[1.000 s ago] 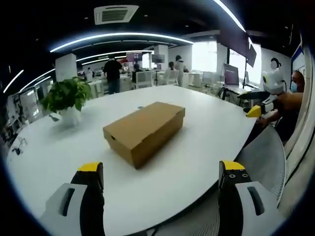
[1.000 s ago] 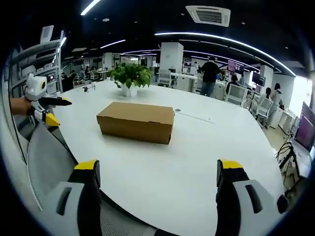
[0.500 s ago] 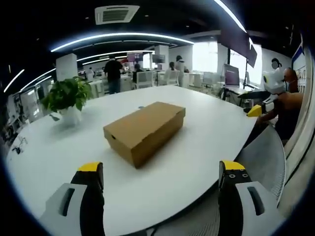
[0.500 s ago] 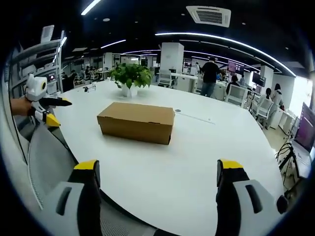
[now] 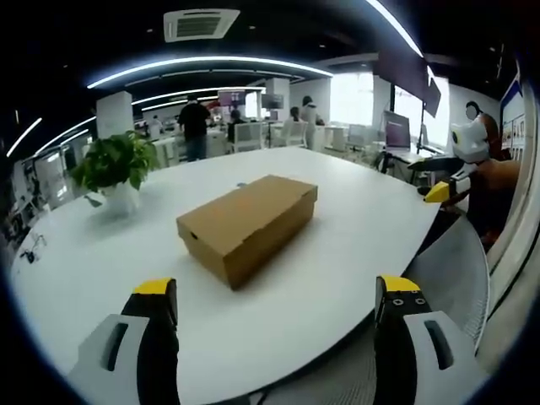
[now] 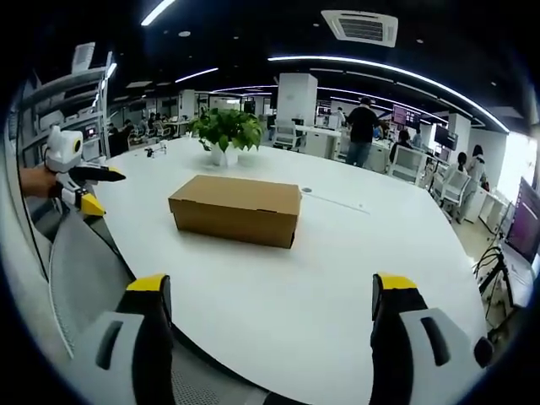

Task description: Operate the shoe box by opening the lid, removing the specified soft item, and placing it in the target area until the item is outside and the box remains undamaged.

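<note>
Nearest to us in the left gripper view, our left gripper (image 5: 276, 295) holds its yellow-tipped jaws wide apart over the near edge of a round white table (image 5: 337, 253). In the right gripper view, our right gripper (image 6: 270, 295) is likewise spread, gripping nothing. Farther in, near the table's middle, the brown shoe box (image 5: 246, 224) lies flat with its lid closed (well apart from both grippers). Beyond it stands a potted plant (image 5: 116, 169), and behind that, office desks with people (image 6: 363, 131).
</note>
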{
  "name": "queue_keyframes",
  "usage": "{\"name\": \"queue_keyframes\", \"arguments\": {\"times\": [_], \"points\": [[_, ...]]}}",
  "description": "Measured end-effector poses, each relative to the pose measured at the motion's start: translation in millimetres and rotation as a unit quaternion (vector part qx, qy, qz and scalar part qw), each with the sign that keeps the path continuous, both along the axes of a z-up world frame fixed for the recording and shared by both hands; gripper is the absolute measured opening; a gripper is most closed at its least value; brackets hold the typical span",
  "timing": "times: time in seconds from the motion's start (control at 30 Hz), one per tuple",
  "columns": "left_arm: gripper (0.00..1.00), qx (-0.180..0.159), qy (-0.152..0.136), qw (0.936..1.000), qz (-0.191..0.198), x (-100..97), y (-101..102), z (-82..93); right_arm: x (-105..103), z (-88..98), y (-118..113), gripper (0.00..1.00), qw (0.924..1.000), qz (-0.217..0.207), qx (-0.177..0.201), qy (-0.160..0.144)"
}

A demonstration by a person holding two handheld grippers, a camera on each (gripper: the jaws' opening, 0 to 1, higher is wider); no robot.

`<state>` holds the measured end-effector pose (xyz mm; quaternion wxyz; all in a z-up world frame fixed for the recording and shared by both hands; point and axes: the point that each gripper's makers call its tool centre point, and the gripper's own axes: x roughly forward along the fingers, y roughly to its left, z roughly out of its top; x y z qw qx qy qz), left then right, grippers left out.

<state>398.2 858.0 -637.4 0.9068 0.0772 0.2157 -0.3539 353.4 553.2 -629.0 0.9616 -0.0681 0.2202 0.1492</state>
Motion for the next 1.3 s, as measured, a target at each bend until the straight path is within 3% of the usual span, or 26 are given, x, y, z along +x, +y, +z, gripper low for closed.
{"name": "queue_keyframes", "arguments": {"times": [1.3], "points": [[1.0, 0.007, 0.001, 1.0, 0.003, 17.2, -3, -1.5, 18, 0.4, -9, 0.94, 0.9996, 0.026, -0.009, 0.007]]}}
